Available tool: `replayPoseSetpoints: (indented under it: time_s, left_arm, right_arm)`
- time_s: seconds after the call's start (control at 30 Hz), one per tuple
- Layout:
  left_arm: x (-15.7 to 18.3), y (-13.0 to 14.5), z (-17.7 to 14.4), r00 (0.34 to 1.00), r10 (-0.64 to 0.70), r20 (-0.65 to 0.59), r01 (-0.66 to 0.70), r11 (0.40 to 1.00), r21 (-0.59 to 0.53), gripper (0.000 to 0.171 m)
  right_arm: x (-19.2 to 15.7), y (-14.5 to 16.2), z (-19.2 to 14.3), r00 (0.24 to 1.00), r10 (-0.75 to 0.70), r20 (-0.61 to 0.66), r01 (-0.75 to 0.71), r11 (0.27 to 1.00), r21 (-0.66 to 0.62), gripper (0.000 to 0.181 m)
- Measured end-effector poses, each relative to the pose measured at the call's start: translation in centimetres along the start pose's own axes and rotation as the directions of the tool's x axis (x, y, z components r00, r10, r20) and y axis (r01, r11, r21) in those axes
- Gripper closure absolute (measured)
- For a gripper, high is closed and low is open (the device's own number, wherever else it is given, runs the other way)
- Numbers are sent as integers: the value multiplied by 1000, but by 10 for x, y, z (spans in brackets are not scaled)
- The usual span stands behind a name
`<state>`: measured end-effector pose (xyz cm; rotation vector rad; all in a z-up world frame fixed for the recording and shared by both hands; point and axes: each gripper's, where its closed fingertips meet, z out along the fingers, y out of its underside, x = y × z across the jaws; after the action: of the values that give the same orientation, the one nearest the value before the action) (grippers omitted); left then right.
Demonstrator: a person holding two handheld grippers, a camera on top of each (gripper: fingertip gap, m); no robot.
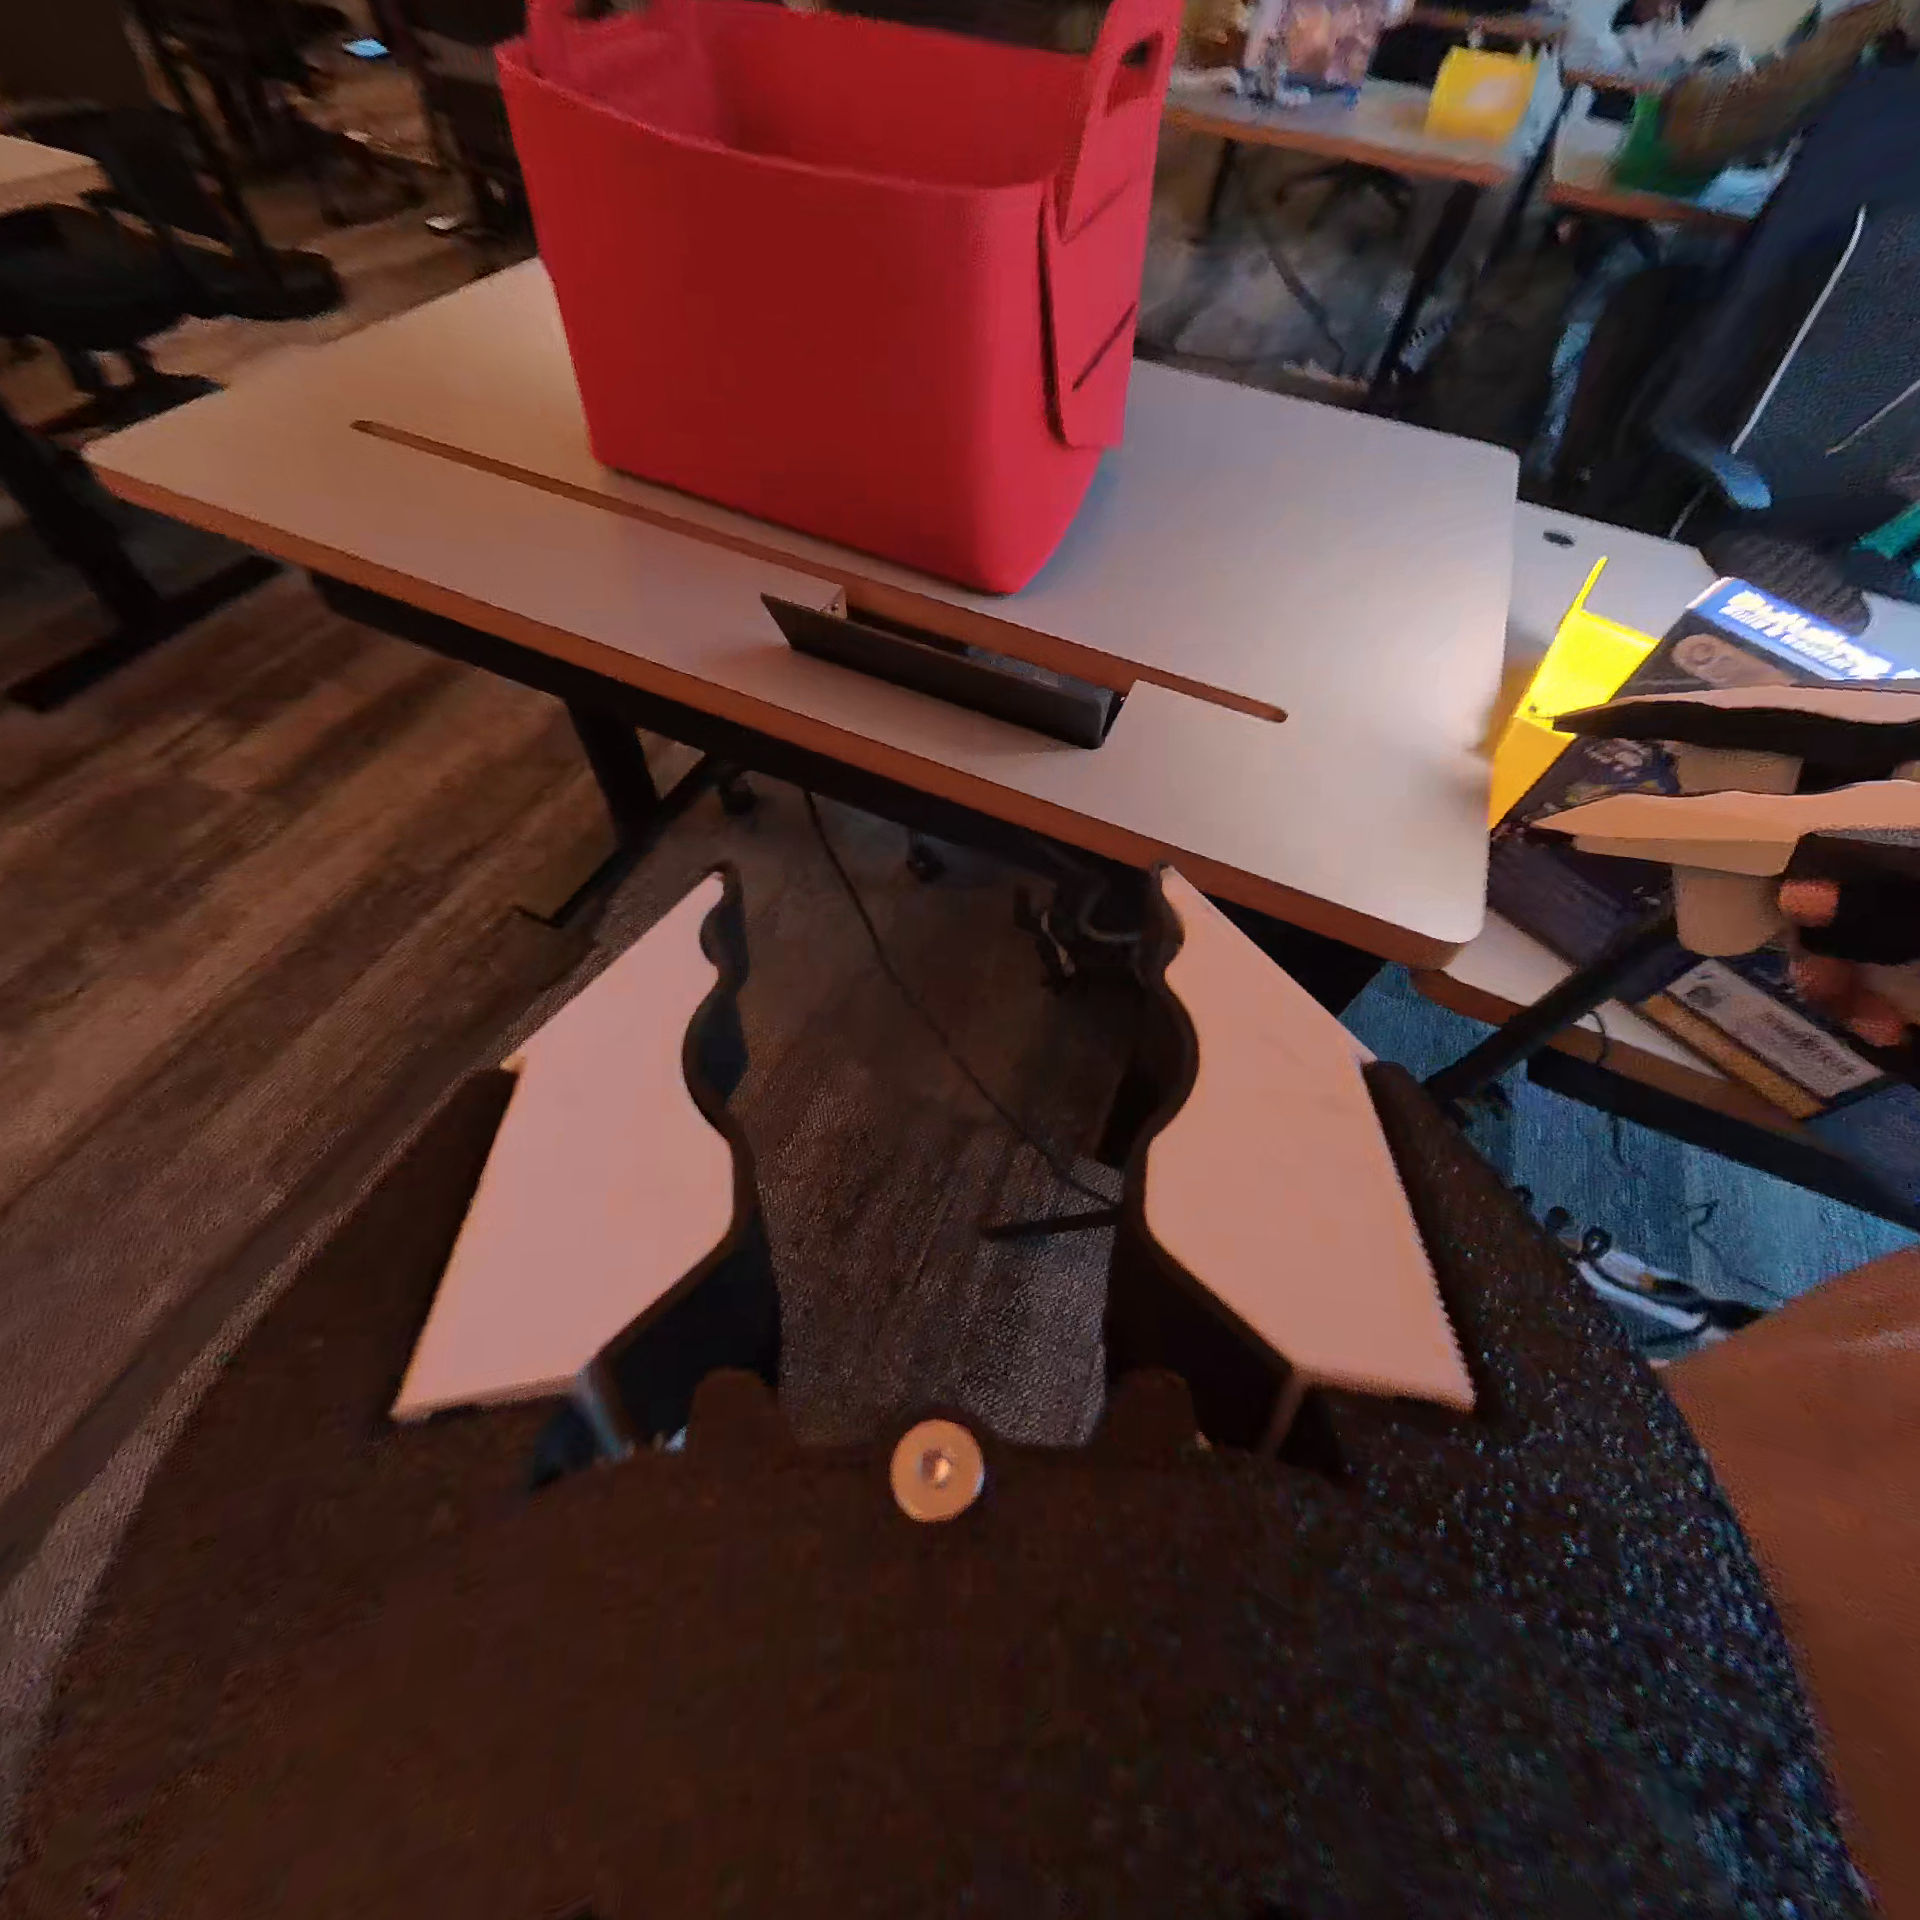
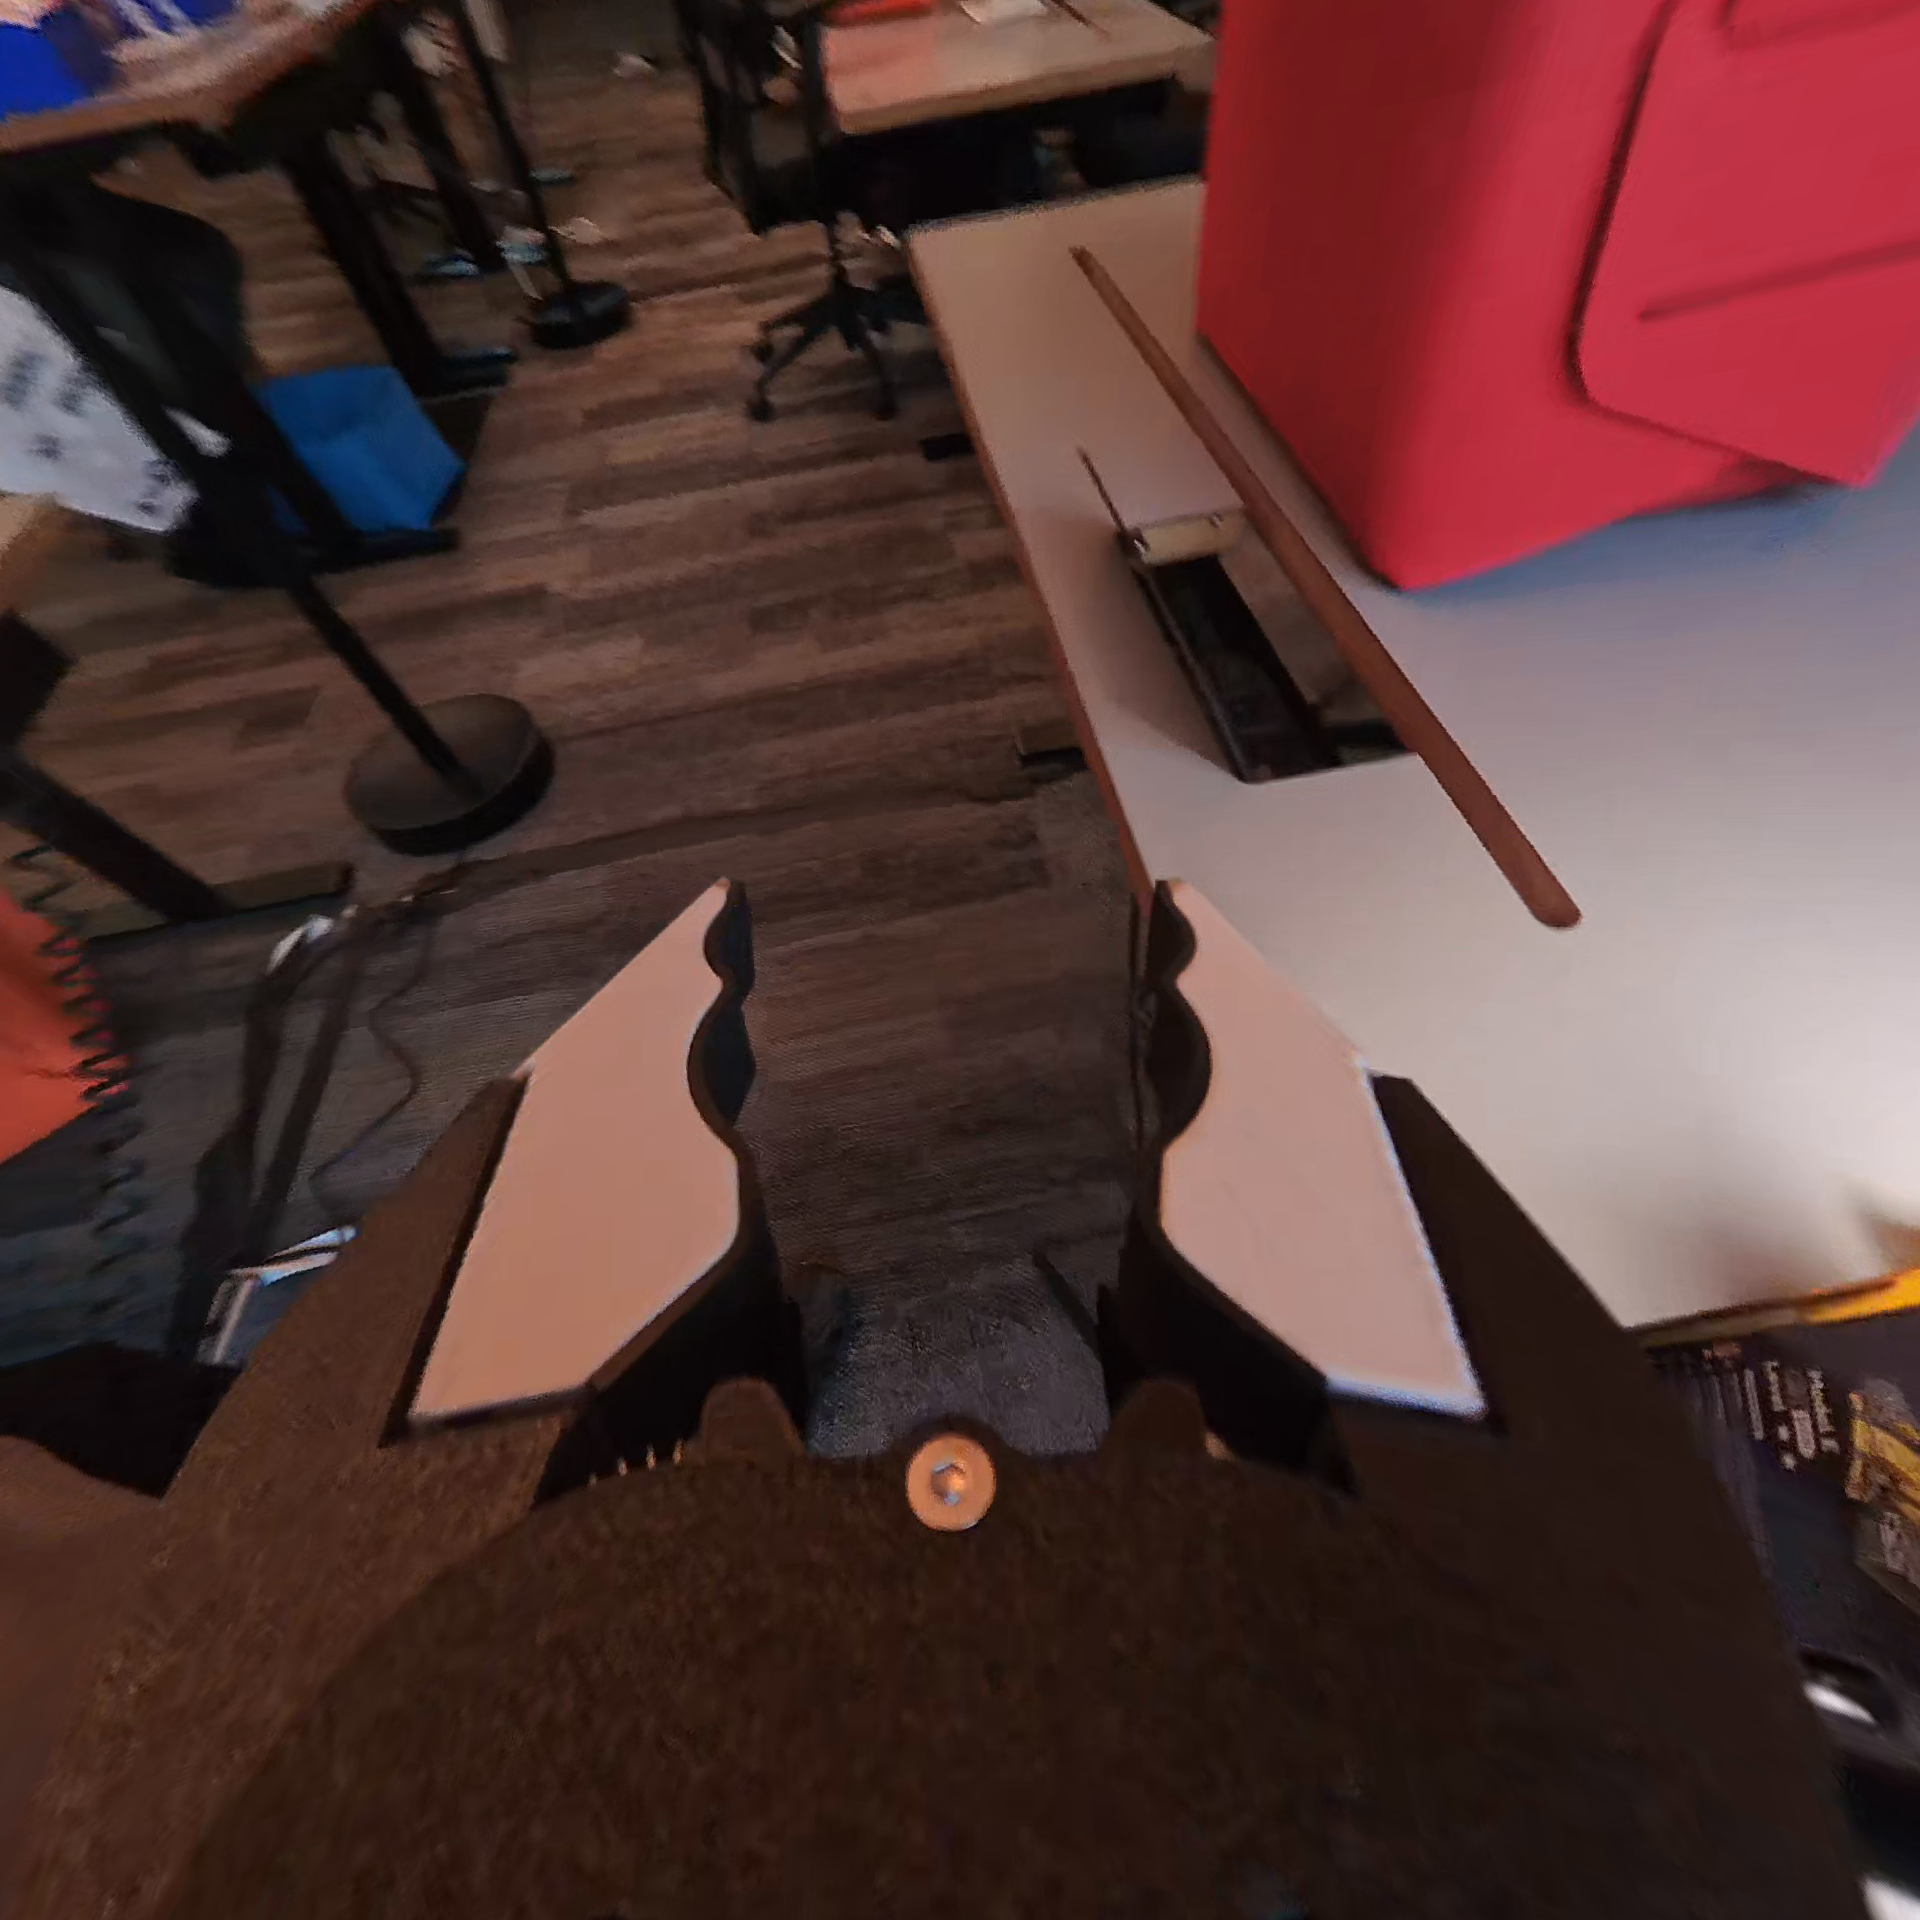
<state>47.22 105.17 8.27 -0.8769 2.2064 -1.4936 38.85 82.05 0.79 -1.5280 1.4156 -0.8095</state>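
A red tote [image 1: 831, 312] of matt, felt-like cloth stands on a smooth, pale laminate bench [image 1: 1299, 582] edged in brown. The left claw [image 1: 940, 904] shows flat, matt white fingers [image 1: 603, 1143] on a grainy black body (a shiny metal screw [image 1: 937, 1471] at its centre). Wood-look planks cover the floor [image 2: 727, 623], beside grey carpet [image 1: 883, 1195].

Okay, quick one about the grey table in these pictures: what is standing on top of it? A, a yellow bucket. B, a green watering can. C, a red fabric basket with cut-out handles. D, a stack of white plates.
C: a red fabric basket with a cut-out handle stands on the grey table, just behind the long thin slot in its top; the right wrist view shows the same red basket beside that slot.
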Motion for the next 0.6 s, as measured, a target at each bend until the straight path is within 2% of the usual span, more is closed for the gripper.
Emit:
replayPoseSetpoints:
  time_s: [0.17,0.33,0.47,0.6]
  left_arm:
    - [-46,-39,110,985,69,-156,-79,995,-56,88]
    - [-49,-67,205,970,60,-234,-81,994,-79,85]
    - [-36,-52,260,966,56,-251,-93,986,-140,86]
    - [-21,-31,294,945,23,-327,-95,974,-205,88]
  right_arm:
    - [39,-9,56,981,132,-142,-135,991,-9,104]
    - [75,-4,88,964,189,-186,-198,980,-29,108]
    - [97,13,111,955,250,-160,-262,963,-60,110]
    - [117,22,119,933,308,-186,-325,943,-71,127]
